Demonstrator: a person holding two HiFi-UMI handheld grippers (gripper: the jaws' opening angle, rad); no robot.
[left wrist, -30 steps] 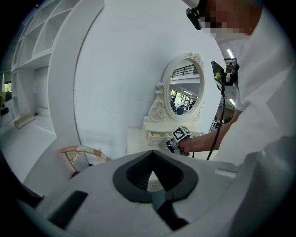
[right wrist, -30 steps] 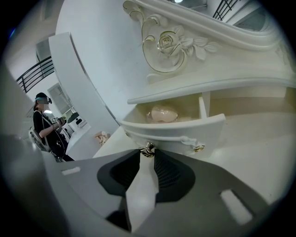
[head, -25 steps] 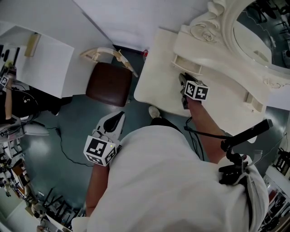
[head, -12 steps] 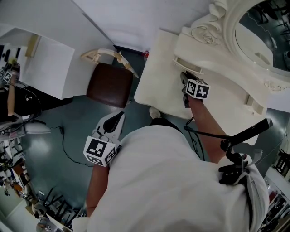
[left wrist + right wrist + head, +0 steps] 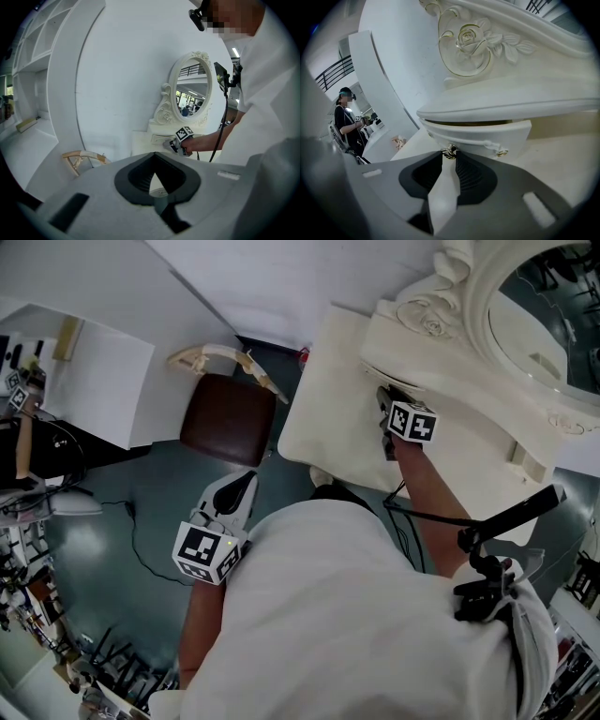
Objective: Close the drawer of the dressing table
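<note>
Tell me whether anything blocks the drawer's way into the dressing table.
Nothing visible does. The cream wooden drawer stands slightly open, with the jaws of the right gripper closed on its small gold knob.

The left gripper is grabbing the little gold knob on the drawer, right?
Not quite: it is the right gripper that is grabbing the little gold knob on the drawer. The right gripper view shows the knob pinched between its jaws. The left gripper is away from the table, shut on nothing.
</note>
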